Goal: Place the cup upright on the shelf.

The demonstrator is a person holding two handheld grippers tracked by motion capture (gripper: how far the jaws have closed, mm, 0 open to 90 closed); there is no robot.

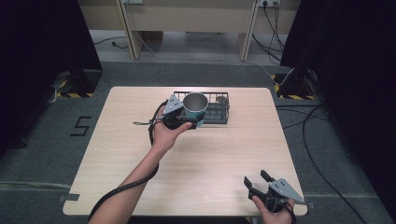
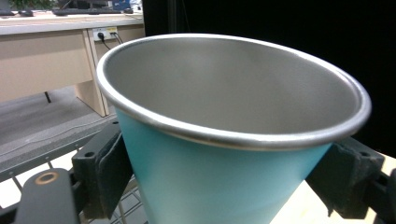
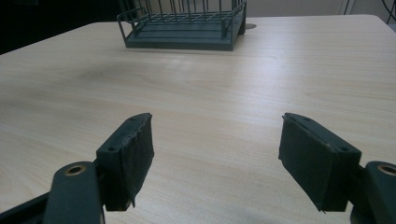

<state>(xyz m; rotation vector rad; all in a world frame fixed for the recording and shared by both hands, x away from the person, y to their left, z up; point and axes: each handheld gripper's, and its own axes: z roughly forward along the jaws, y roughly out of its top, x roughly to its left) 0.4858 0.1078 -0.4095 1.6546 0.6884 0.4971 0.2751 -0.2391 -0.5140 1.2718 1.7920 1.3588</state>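
My left gripper (image 1: 190, 122) is shut on a teal cup (image 1: 194, 109) with a steel rim and lining, held upright above the table beside the near left end of a dark wire basket (image 1: 224, 117). In the left gripper view the cup (image 2: 224, 182) sits between the two black pads (image 2: 109, 172), its empty steel inside facing the camera. My right gripper (image 1: 257, 179) rests near the table's front right corner, jaws open and empty. In the right gripper view its pads (image 3: 128, 158) stand wide apart over bare wood, with the basket (image 3: 187, 37) far ahead.
A second metal cup (image 1: 222, 100) stands inside the basket at its right end. The light wooden table (image 1: 210, 158) sits on a grey floor with cables (image 1: 322, 172) at the right. Desk legs and black curtains stand behind.
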